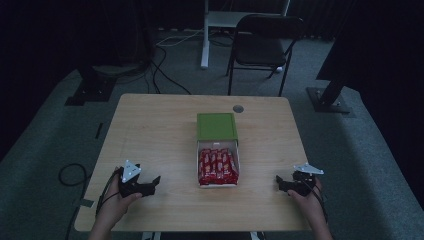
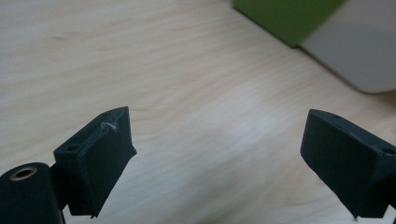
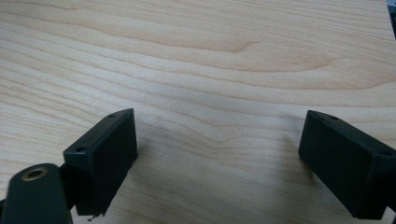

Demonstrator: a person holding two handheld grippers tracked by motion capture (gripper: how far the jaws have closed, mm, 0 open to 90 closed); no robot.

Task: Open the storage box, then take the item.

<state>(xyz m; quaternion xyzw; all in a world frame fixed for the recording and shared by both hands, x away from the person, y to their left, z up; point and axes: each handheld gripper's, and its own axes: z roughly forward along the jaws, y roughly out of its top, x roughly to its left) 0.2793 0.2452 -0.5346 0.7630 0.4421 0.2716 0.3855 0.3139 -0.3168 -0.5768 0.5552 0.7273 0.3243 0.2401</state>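
A green box (image 1: pixel 216 126) lies at the middle of the wooden table (image 1: pixel 150 130), with its white drawer (image 1: pixel 218 184) pulled out toward me and packed with several red snack packets (image 1: pixel 217 165). My left gripper (image 1: pixel 156 181) rests near the table's front left, held by a hand, its jaws wide apart with nothing between them. In the left gripper view the gripper (image 2: pixel 217 154) faces bare wood, with the green box (image 2: pixel 285 18) and white drawer (image 2: pixel 359 46) at the upper right. My right gripper (image 1: pixel 278 184) sits at the front right, open and empty; the right gripper view (image 3: pixel 219 154) looks onto bare tabletop.
A round grommet (image 1: pixel 238 108) is set in the table's far edge. Beyond the table stand a black folding chair (image 1: pixel 265 45), a white desk frame (image 1: pixel 206 40), and cables (image 1: pixel 165 75) on the grey carpet. Dark stands flank the table.
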